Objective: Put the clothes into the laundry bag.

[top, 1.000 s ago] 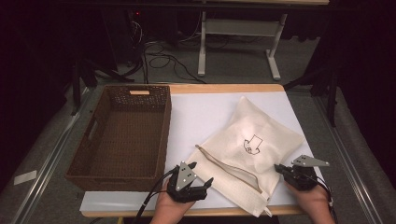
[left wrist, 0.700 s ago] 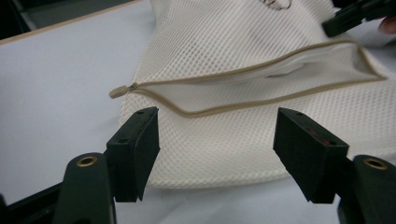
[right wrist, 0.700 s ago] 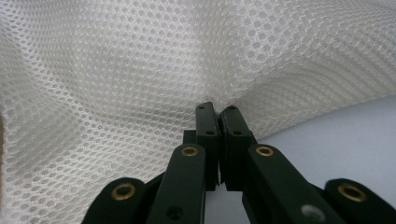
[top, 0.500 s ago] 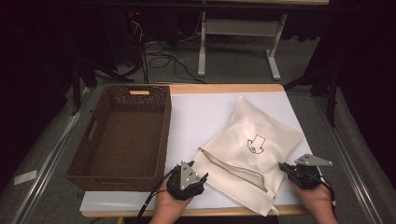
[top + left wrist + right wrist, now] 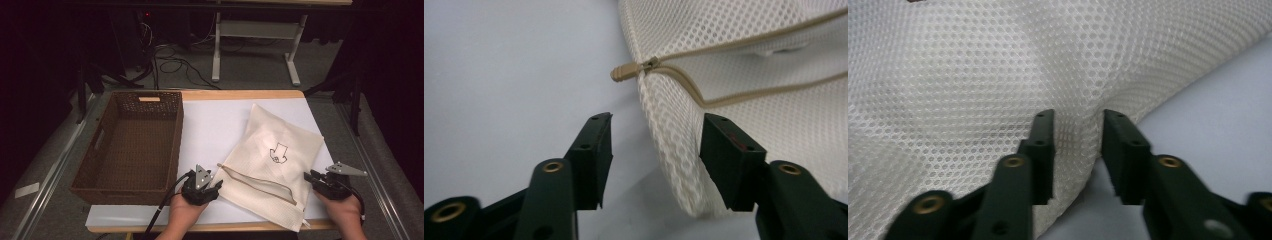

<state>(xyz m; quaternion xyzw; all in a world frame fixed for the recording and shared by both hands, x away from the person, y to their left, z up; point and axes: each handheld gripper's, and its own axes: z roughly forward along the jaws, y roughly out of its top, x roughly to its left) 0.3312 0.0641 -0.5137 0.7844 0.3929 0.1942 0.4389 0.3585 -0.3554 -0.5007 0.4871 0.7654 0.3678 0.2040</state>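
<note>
A cream mesh bag point(image 5: 280, 145) with a small black print lies slanted on the white mat point(image 5: 215, 120). Its tan zipper point(image 5: 255, 182) runs along the near edge, and the pull point(image 5: 624, 73) sits at the left corner. My left gripper point(image 5: 214, 186) is at that corner. Its jaws point(image 5: 654, 145) have just been closing, and the mesh corner stands between them, not pinched. My right gripper point(image 5: 310, 177) is at the bag's right edge. Its jaws point(image 5: 1078, 135) have just been opening, and a raised fold of mesh still stands loosely between them.
A dark brown wicker basket point(image 5: 175, 145) stands empty on the left half of the table, right beside my left gripper. The wooden table edge point(image 5: 240, 94) runs along the back. Metal rails flank both sides, and desk legs and cables stand on the floor beyond.
The left jaws have narrowed around the bag's near left corner. The right jaws, shut on the bag's edge before, have parted. The bag's left corner has shifted slightly right.
</note>
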